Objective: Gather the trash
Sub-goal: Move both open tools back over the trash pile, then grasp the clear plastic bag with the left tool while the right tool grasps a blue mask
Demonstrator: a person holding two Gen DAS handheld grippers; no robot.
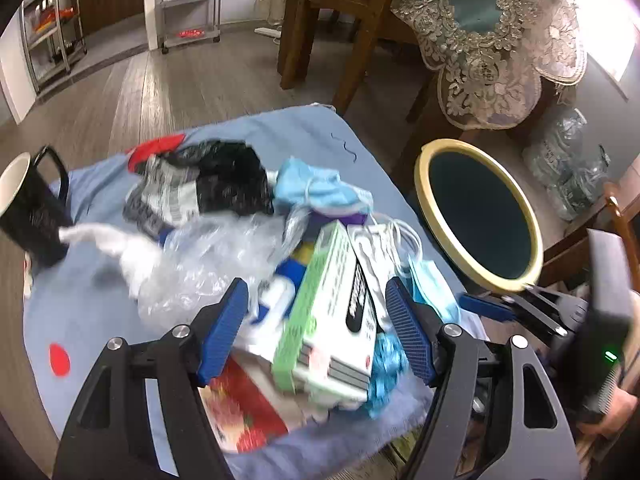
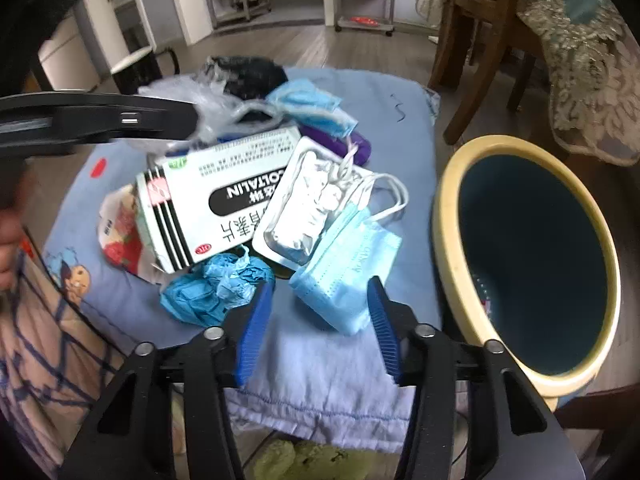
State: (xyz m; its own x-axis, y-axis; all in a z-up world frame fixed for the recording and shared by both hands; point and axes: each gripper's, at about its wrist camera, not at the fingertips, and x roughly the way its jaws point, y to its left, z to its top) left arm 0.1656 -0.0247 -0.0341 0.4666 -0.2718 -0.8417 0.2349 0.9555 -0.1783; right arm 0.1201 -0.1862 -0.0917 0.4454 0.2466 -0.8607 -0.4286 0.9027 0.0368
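Note:
A pile of trash lies on a blue cloth (image 1: pixel 288 136) over a small table. In it are a green and white medicine box (image 1: pixel 328 320) (image 2: pixel 216 200), a blue face mask (image 2: pixel 344 272), a crumpled blue glove (image 2: pixel 216 284), a foil blister tray (image 2: pixel 308 208), clear plastic (image 1: pixel 216 256) and a black bag (image 1: pixel 228 176). My left gripper (image 1: pixel 316 320) is open, its pads either side of the medicine box. My right gripper (image 2: pixel 320 312) is open, just short of the blue face mask. A bin with a cream rim (image 1: pixel 424 184) (image 2: pixel 444 224) stands to the right.
A black mug (image 1: pixel 28 208) stands at the cloth's left edge. A red and white wrapper (image 1: pixel 244 408) lies under the box. Wooden chairs (image 1: pixel 352 32) and a table with a lace cover (image 1: pixel 500 48) stand behind. Water bottles (image 1: pixel 568 164) lie on the floor.

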